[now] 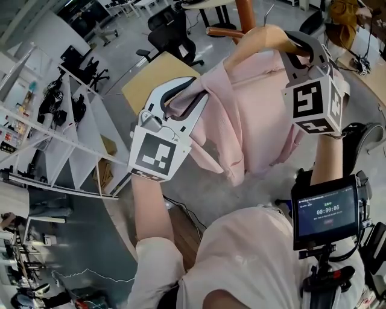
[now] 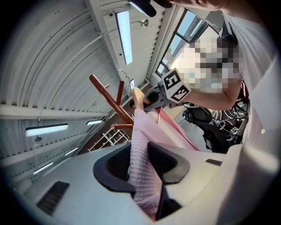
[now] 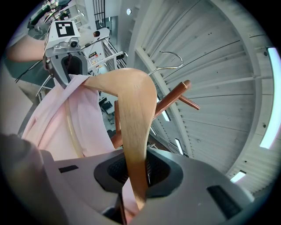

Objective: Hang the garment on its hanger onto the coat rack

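Observation:
A pink garment (image 1: 253,121) hangs on a light wooden hanger (image 3: 134,110) held up in the air. My right gripper (image 3: 136,173) is shut on one arm of the hanger, whose metal hook (image 3: 169,57) points up. In the head view, that right gripper (image 1: 297,47) is at the upper right. My left gripper (image 1: 184,99) is shut on the garment's fabric (image 2: 142,162) at the shoulder. The brown wooden coat rack (image 3: 175,97) with slanted pegs stands just behind the hanger. It shows as coat rack (image 2: 112,99) beyond the garment and coat rack (image 1: 244,15) at the top.
White shelving (image 1: 66,127) stands at the left, with a tan table (image 1: 154,75) and black office chairs (image 1: 172,33) beyond it. A screen device (image 1: 324,211) is at the person's chest on the right. The ribbed ceiling with strip lights (image 2: 124,33) is overhead.

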A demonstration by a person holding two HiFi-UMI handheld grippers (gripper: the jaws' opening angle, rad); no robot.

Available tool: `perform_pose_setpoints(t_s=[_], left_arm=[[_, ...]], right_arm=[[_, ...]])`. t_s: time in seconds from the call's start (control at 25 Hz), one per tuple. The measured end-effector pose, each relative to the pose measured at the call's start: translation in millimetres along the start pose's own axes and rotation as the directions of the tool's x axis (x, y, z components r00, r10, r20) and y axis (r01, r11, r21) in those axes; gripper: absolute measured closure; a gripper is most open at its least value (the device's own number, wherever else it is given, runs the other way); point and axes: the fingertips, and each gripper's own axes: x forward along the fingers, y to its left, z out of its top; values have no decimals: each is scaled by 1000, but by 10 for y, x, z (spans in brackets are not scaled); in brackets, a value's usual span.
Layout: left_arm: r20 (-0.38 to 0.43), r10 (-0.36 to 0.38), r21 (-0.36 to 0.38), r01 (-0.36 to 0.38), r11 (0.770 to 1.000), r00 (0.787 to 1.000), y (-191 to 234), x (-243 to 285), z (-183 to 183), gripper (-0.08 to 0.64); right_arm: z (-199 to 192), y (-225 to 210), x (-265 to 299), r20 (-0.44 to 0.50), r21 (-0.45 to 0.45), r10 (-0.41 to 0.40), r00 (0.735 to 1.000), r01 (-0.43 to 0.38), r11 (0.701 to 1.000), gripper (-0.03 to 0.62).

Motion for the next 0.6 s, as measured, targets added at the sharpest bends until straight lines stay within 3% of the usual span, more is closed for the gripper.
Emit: perform_pose_setpoints(t_s=[0.2,0.6], left_arm=[[30,16,-19,-15,1000,999,216,-5,70,430],[21,-21,18,20,1000,1000,285,122,151,430]], right_arm=[[118,-145,63,-20,-2,-21,1000,21,1000,520],[49,-273,127,-49,11,-17,999,18,1000,520]])
